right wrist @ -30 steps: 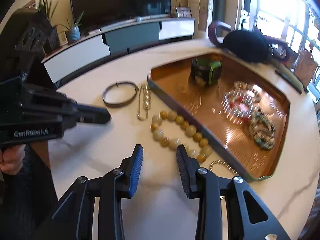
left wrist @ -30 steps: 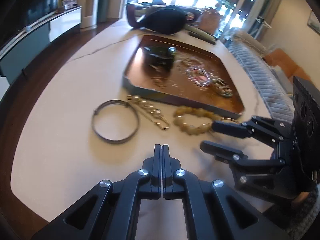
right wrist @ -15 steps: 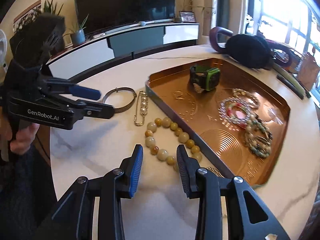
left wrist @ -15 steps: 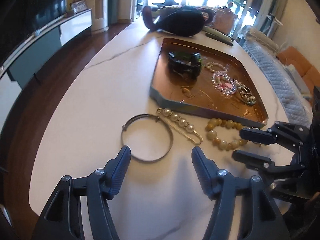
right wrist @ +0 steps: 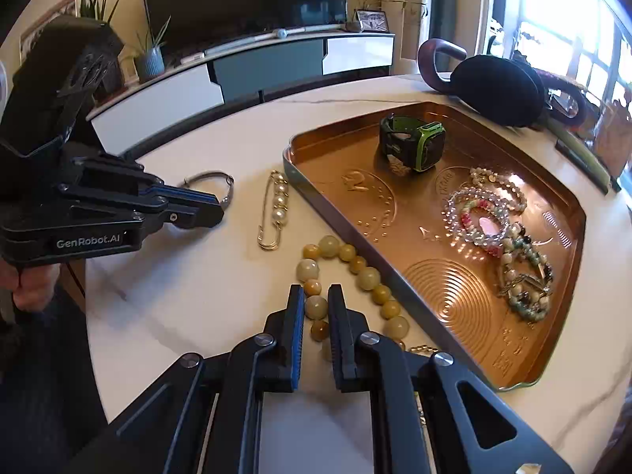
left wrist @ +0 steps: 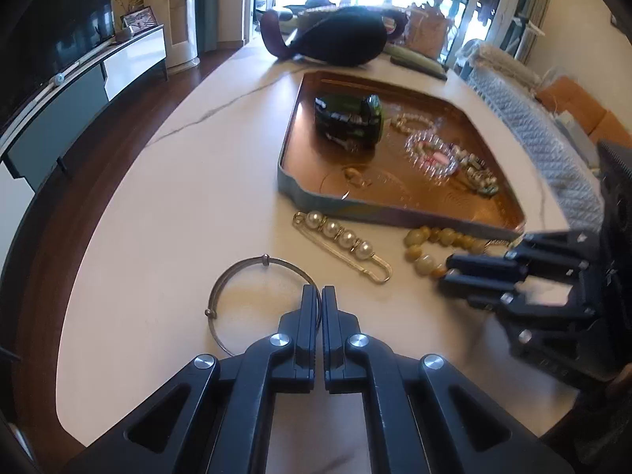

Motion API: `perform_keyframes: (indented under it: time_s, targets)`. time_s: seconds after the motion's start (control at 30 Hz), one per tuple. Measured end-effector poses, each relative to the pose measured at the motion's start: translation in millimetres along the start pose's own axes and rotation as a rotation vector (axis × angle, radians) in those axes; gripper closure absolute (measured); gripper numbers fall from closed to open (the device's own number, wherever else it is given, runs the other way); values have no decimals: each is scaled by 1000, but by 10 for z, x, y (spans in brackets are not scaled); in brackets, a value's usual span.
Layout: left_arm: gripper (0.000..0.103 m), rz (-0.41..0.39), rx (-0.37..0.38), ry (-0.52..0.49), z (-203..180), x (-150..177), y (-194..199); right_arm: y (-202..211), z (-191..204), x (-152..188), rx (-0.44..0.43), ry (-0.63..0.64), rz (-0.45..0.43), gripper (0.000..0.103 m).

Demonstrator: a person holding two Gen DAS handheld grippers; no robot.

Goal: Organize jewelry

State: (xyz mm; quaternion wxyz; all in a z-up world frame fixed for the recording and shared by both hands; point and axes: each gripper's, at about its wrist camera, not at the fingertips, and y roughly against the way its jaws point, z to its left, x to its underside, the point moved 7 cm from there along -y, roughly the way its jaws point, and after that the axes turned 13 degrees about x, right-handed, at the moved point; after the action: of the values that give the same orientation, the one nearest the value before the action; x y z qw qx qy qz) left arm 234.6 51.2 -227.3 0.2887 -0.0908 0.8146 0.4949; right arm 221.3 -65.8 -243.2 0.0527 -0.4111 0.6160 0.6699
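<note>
A thin metal bangle (left wrist: 237,280) lies on the white table; my left gripper (left wrist: 320,296) is shut on its near-right rim. In the right wrist view the left gripper (right wrist: 213,207) covers part of the bangle (right wrist: 209,177). A yellow-green bead bracelet (right wrist: 355,272) lies beside the copper tray (right wrist: 414,276); my right gripper (right wrist: 316,304) is shut on its near beads. It shows in the left wrist view (left wrist: 426,252) under the right gripper (left wrist: 450,272). A pearl pin (left wrist: 343,245) lies between bangle and bracelet.
The tray (left wrist: 300,193) holds a green watch (right wrist: 414,146), several bead bracelets (right wrist: 486,217) and a small charm (left wrist: 353,175). A dark bag (left wrist: 339,35) lies behind the tray. A thin gold chain (right wrist: 422,349) lies by the tray's near corner. The table edge is at left.
My left gripper moved forward and closed on the bangle's rim. My right gripper moved forward and closed on the bead bracelet.
</note>
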Motion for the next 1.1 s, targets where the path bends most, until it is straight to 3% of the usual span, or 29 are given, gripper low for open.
perform_keyframes:
  time_s: [0.23,0.4,0.7,1.1]
  targets:
    - [101,-113,123,34,-209,-161,337,245,-30,-106,-72,-113,-74,91]
    - [101,-159,161,33,-316,-212,494,390,-133,-123,-45,-139,-110,91]
    - [101,-179,183,16,-419,-214,614,637,-277,-146,-18,-158,-160,91]
    - [101,-227,132,-22,-713,-349,679,1134,-400,-298,52,-203,-243,91]
